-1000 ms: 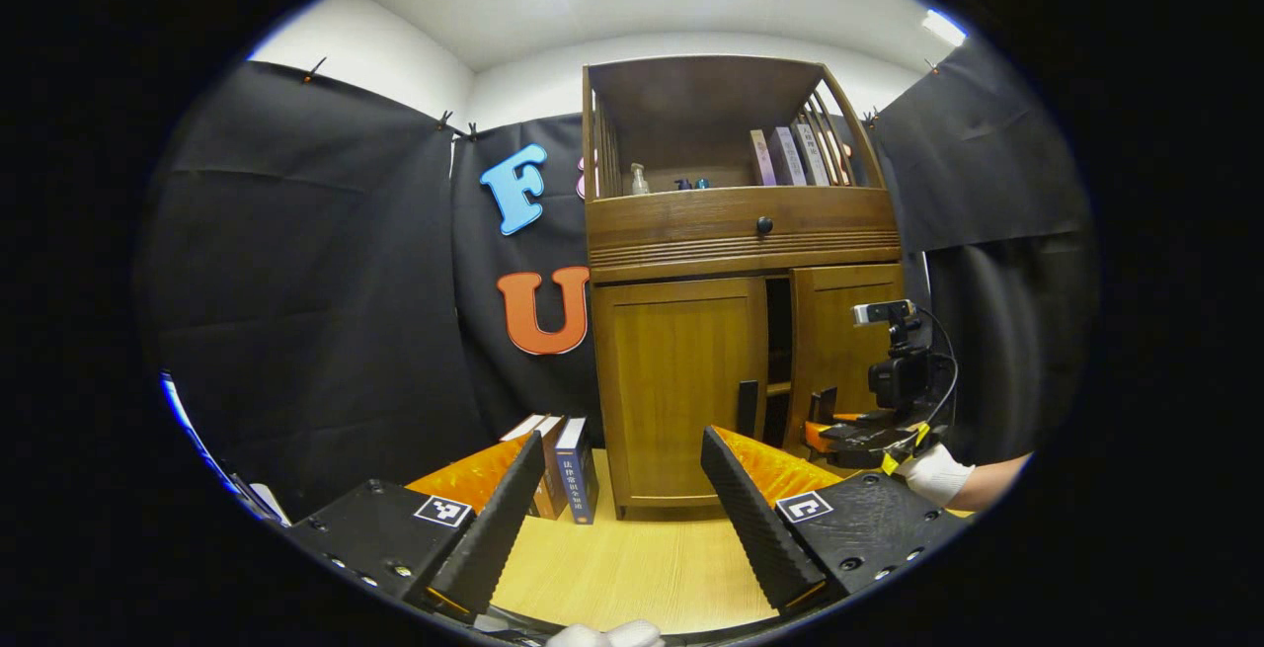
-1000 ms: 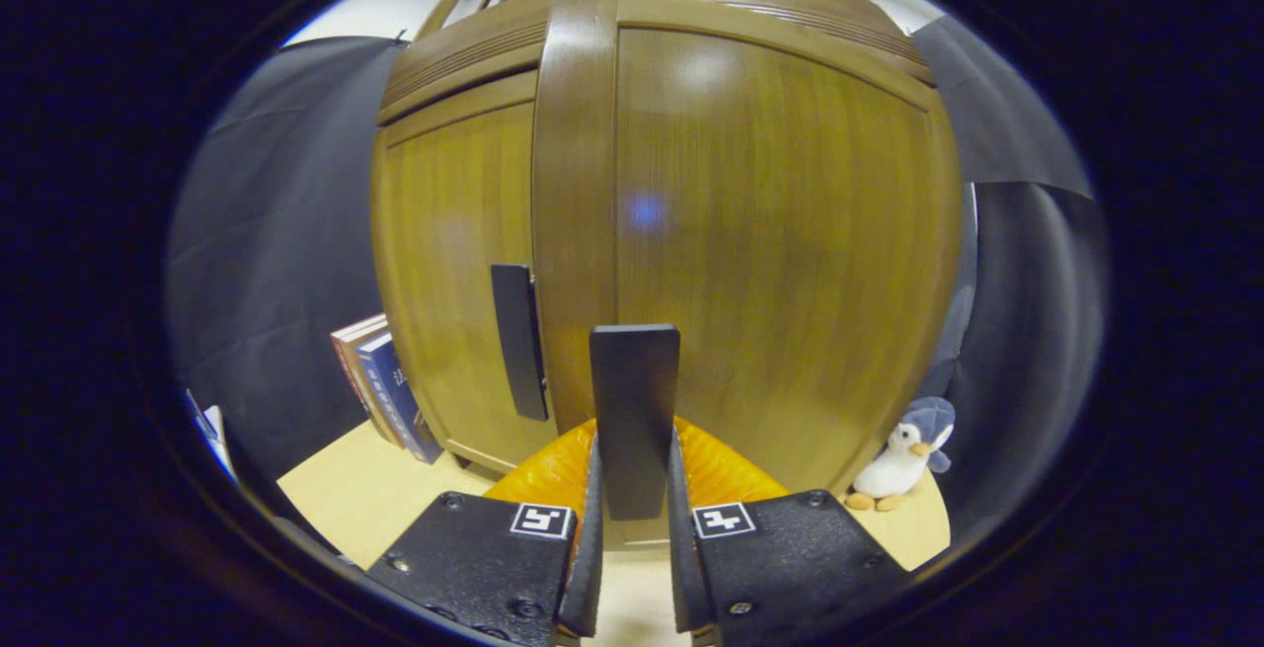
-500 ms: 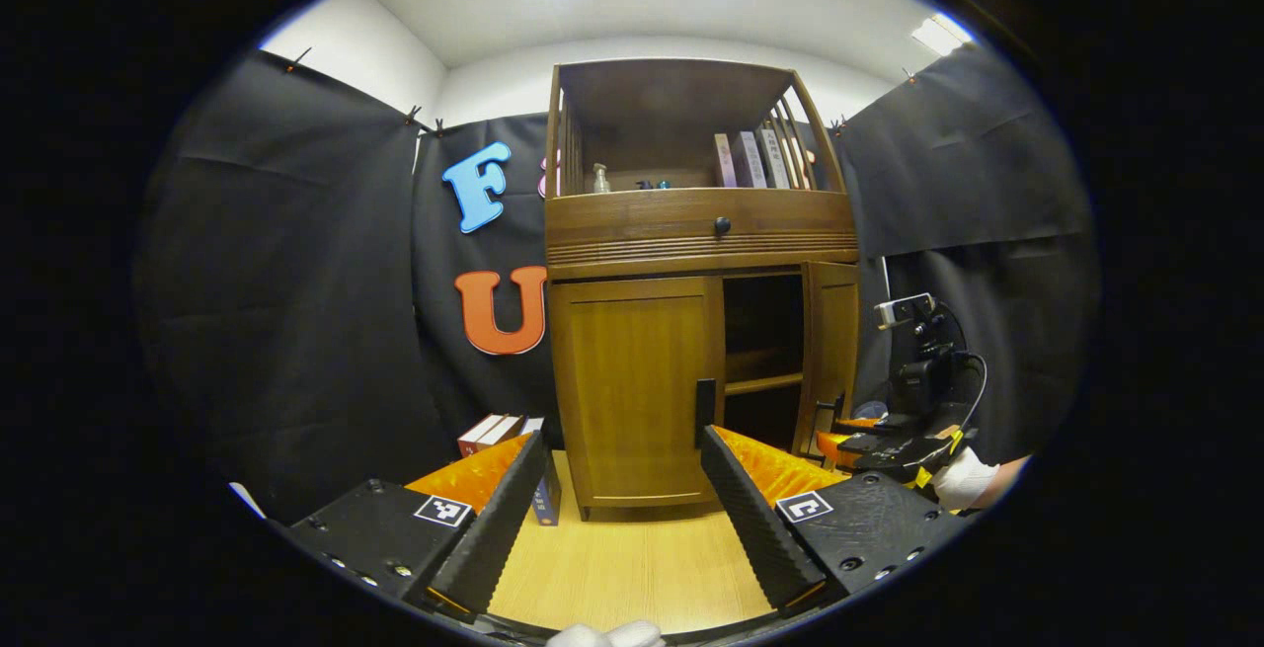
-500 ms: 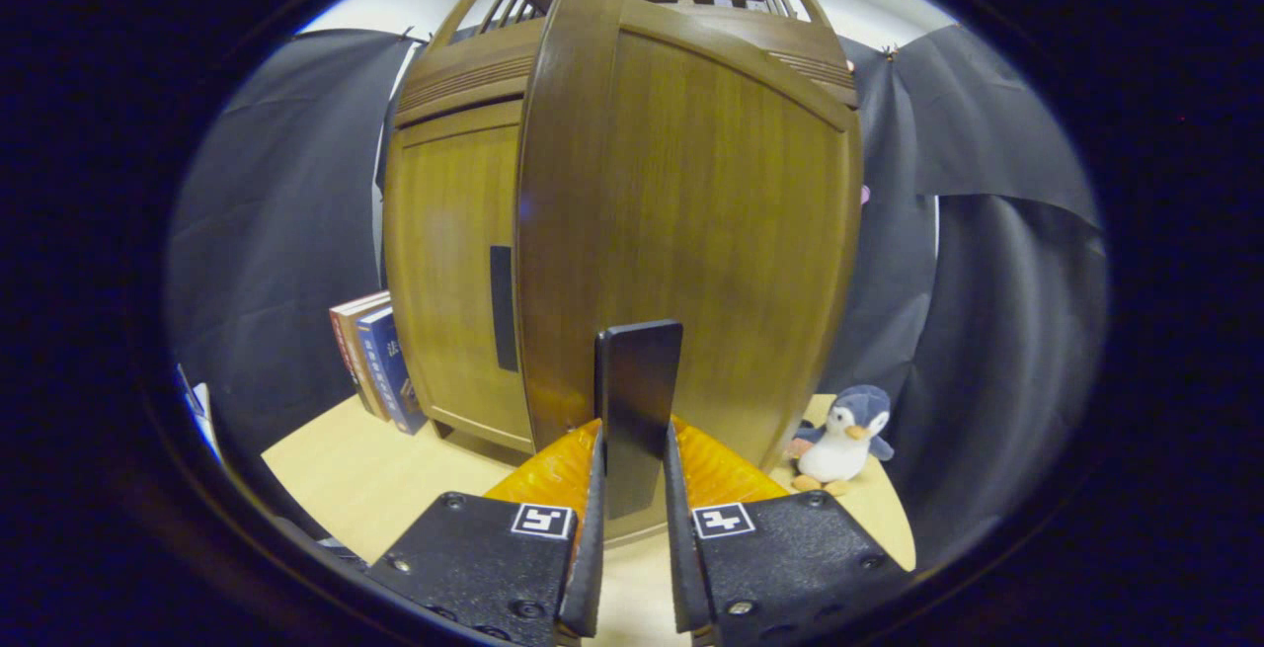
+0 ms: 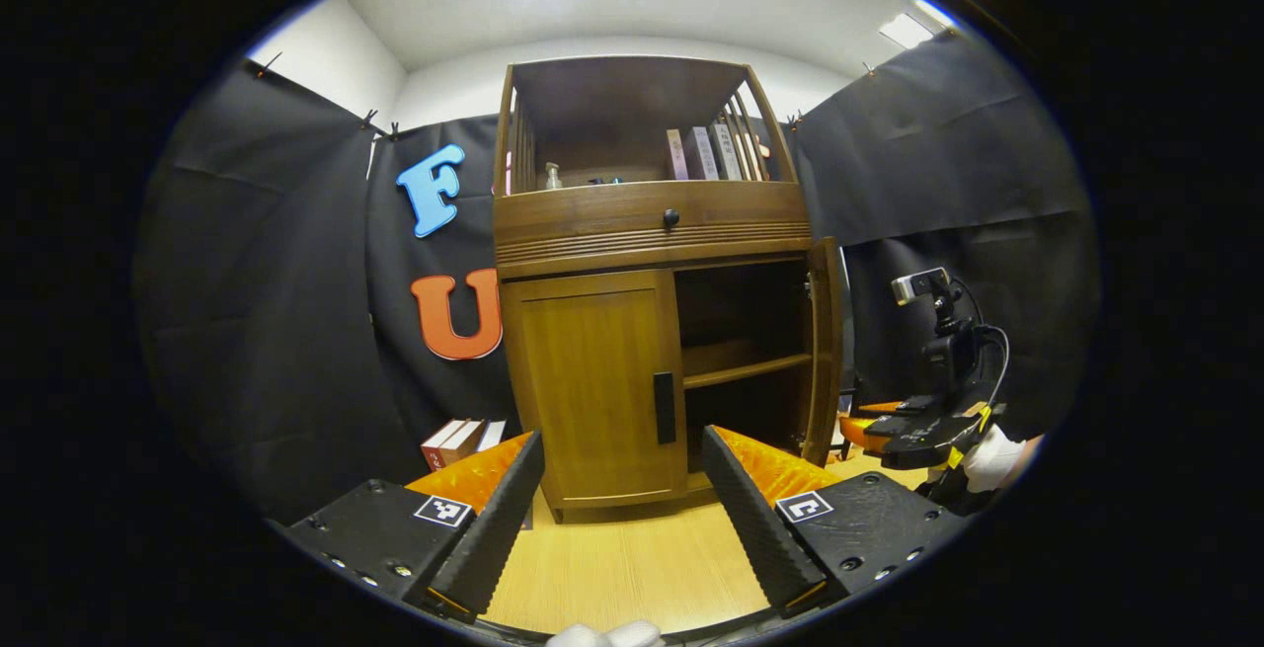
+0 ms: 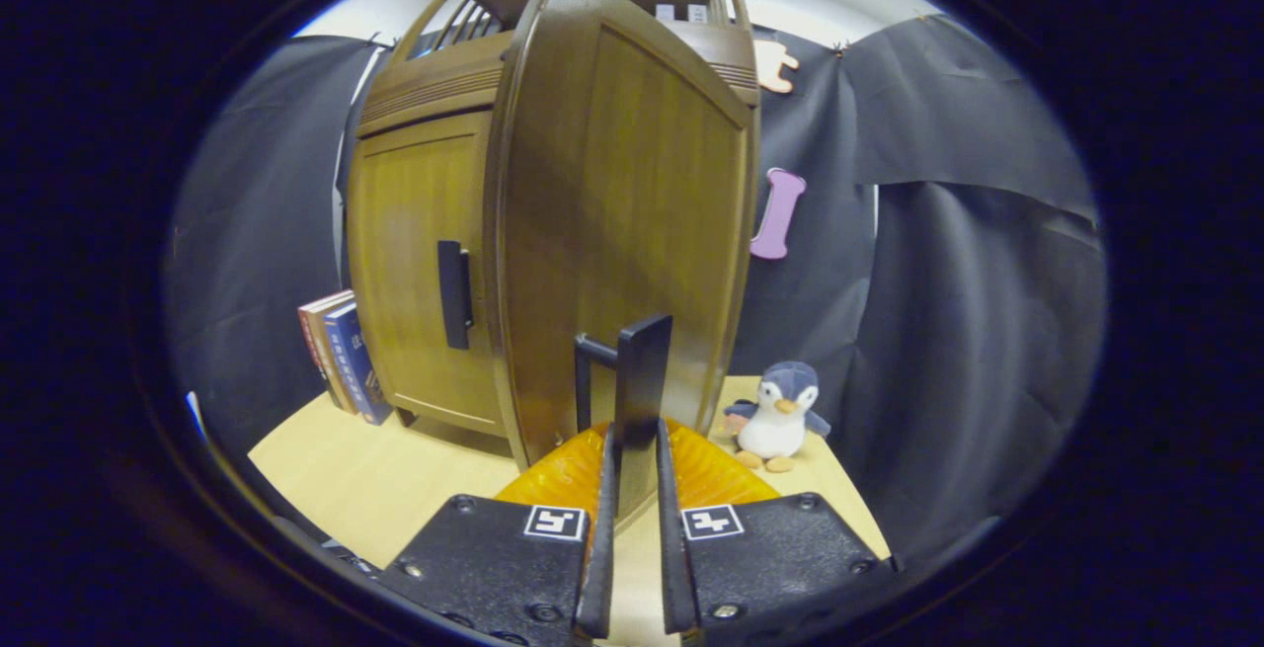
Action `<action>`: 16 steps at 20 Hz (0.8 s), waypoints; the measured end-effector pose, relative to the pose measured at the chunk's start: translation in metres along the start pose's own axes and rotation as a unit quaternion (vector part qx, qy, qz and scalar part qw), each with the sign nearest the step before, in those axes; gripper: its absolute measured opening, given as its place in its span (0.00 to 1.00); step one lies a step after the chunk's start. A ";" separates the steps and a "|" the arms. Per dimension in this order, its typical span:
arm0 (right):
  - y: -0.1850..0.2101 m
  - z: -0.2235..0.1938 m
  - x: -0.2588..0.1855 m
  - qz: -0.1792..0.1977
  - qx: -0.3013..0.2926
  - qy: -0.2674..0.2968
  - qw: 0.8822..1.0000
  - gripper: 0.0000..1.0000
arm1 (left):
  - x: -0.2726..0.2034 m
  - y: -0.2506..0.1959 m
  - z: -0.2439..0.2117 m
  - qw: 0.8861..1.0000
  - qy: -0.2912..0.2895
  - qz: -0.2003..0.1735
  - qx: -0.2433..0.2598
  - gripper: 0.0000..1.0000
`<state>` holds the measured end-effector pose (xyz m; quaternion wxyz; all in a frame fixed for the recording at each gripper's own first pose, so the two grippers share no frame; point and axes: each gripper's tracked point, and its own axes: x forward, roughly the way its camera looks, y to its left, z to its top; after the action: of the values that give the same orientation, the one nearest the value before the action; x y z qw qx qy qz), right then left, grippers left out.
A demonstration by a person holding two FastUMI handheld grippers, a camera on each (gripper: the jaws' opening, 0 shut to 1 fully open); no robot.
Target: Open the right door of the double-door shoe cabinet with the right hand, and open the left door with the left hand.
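Note:
The wooden shoe cabinet (image 5: 652, 222) stands on the light wood floor. Its left door (image 5: 592, 380) is closed, and the black handle (image 5: 665, 408) sits at that door's inner edge. The right door (image 5: 825, 351) stands swung wide, baring dark shelves inside. My left gripper (image 5: 622, 489) is open, well short of the cabinet and roughly in line with the left door's handle. In the right gripper view, my right gripper (image 6: 632, 449) is shut on the right door's black handle (image 6: 642, 370), with the door panel (image 6: 632, 202) just ahead. A gloved hand (image 5: 992, 454) holds the right gripper (image 5: 923, 425).
Books (image 6: 336, 351) lean beside the cabinet's left side on the floor. A plush penguin (image 6: 780, 415) sits on the floor to the right, behind the open door. A drawer with a round knob (image 5: 671, 218) and an upper shelf with books (image 5: 706, 151) top the cabinet.
The right door has swung from barely ajar to wide open, pulled by my right gripper. The left gripper stays open and its view has turned slightly rightward.

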<state>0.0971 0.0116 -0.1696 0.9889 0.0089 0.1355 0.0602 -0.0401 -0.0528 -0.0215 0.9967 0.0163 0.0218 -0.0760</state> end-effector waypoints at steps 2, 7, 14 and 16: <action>-0.016 -0.002 -0.004 -0.009 0.010 0.003 1.000 0.19 | 0.004 -0.010 -0.002 1.000 -0.001 -0.015 -0.005 0.96; -0.056 -0.006 -0.014 -0.029 0.026 0.014 0.999 0.09 | 0.012 -0.034 -0.008 0.999 -0.001 -0.042 -0.021 1.00; -0.115 -0.005 -0.014 -0.008 0.039 0.018 0.999 0.04 | 0.027 -0.068 -0.007 0.999 -0.002 -0.035 -0.033 0.96; -0.132 -0.005 -0.011 0.017 0.039 0.017 0.999 0.04 | 0.032 -0.078 -0.004 0.999 -0.001 -0.019 -0.033 0.96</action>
<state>0.1003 -0.1207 -0.1759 0.9841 0.0489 0.1549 0.0718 -0.0210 -0.1349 -0.0288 0.9951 -0.0175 0.0242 -0.0946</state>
